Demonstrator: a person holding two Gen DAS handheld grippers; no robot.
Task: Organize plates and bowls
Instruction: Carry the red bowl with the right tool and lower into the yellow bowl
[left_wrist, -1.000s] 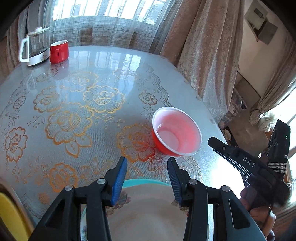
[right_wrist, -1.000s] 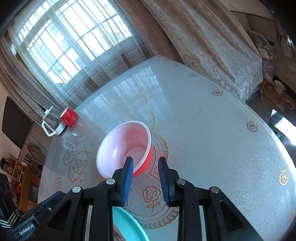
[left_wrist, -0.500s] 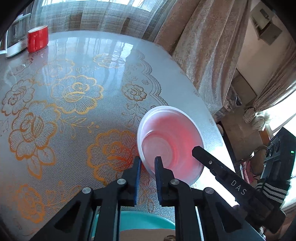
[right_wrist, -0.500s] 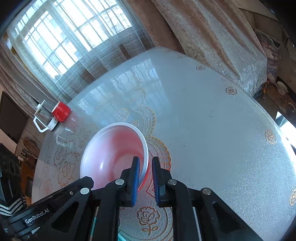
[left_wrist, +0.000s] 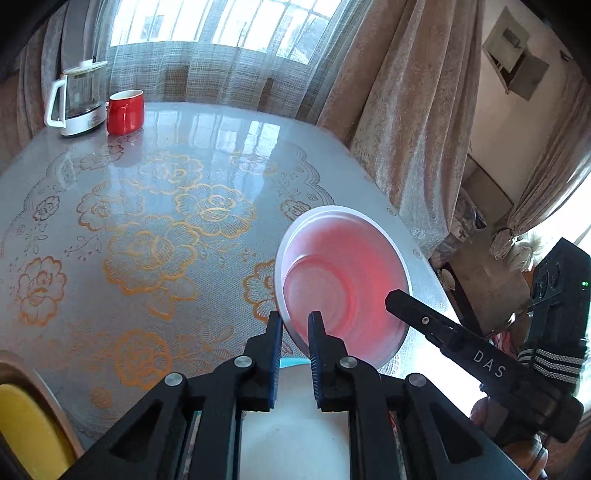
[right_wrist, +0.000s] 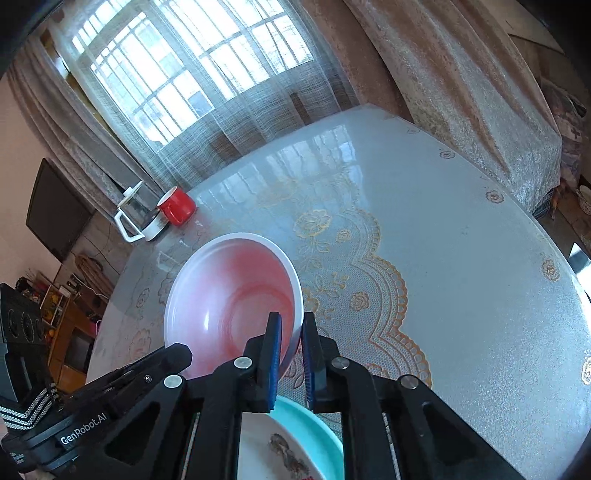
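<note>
Both tools grip one red bowl (left_wrist: 343, 284) by its rim: the left tool (left_wrist: 295, 332) pinches the near edge, the right tool (right_wrist: 291, 336) the opposite side, above a teal-rimmed plate (right_wrist: 314, 421).

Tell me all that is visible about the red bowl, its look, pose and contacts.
The red bowl is round, with a white rim and a glossy pinkish-red, empty inside; it looks like plastic. It is tilted above the table, over a teal-rimmed plate. The left gripper and the right gripper each clamp its rim at opposite sides.
</note>
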